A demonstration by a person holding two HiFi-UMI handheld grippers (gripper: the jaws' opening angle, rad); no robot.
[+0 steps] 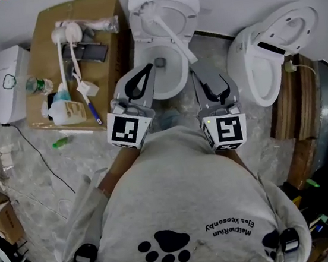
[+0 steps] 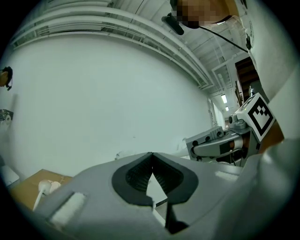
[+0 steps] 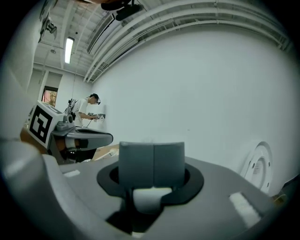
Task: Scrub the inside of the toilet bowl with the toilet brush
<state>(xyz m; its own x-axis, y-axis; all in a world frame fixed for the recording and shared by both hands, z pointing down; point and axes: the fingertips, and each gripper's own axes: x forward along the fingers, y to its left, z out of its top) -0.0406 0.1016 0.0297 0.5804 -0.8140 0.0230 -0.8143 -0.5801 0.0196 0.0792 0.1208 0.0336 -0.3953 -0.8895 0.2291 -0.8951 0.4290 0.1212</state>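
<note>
At the bottom edge, sweatshirt (image 1: 181,215): grey with black paw prints; it fills the lower head view and hides the person's hands.
Left gripper (image 1: 147,69): it reaches over the near left rim of the bowl. In its own view (image 2: 151,157) the ribbed black tips meet at the top, nothing is caught between them, and only a white sliver shows through the gap below.
Right gripper (image 1: 194,63): it sits at the bowl's right rim. In its own view (image 3: 153,159) the two grey pads are pressed flush together. A white shape shows just under them, and what it is cannot be made out.
Toilet bowl (image 1: 172,79): white, with its seat raised against the wall. Its near rim is partly covered by both grippers.
Toilet brush (image 1: 169,31): a white rod slants across the bowl from the raised seat down to just beside the right gripper's tip. Whether it touches the tip cannot be told, and its head is hard to make out.
Cardboard sheet (image 1: 99,22): left of the bowl, carrying two white long-handled brushes (image 1: 58,36), a blue-handled brush (image 1: 93,111), a white jug (image 1: 70,111) and a clear bottle (image 1: 38,85).
Second toilet (image 1: 273,53): to the right, lid up, and partly on a wooden pallet (image 1: 294,116).
White wall (image 3: 197,84): it fills both gripper views.
Distant person (image 3: 89,110): small, standing by the wall.
</note>
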